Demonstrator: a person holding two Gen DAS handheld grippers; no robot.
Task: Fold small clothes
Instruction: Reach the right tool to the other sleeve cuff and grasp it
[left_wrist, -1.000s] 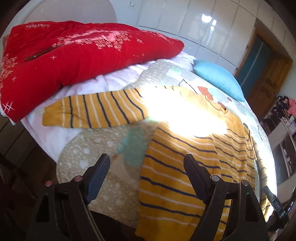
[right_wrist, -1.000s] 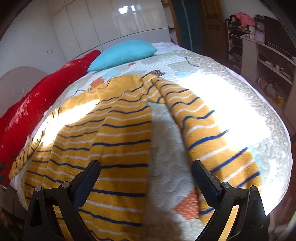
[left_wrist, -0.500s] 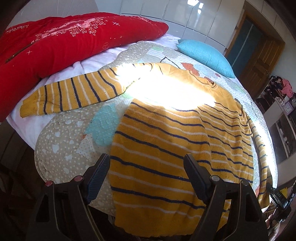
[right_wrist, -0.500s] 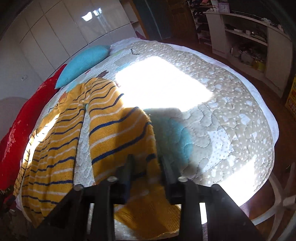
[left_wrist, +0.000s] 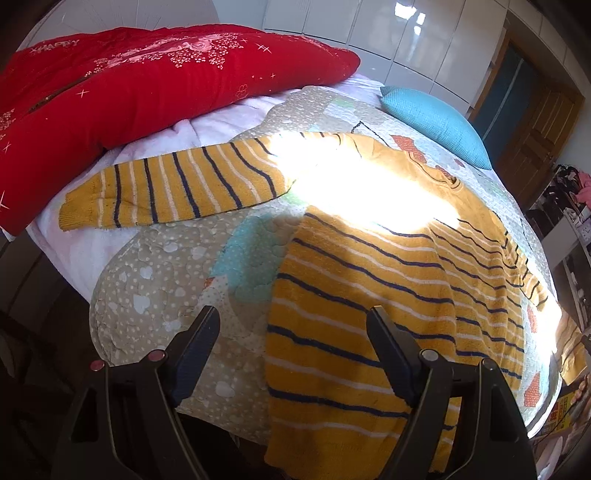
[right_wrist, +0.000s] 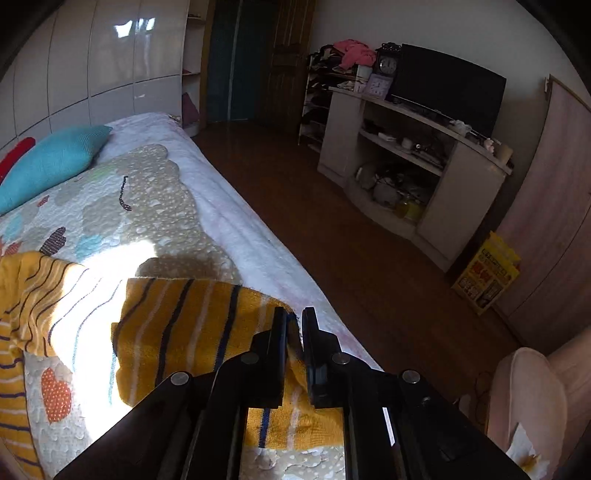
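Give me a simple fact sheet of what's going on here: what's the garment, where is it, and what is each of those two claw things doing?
garment: yellow striped sweater, spread flat
surface: patterned quilt on a bed
left sleeve: stretched out toward the red pillow
right sleeve: pinched near its cuff end
left gripper: fingers wide apart, over the sweater's hem, holding nothing
right gripper: closed on the right sleeve
also on bed: blue pillow
fold progress: no fold visible yet
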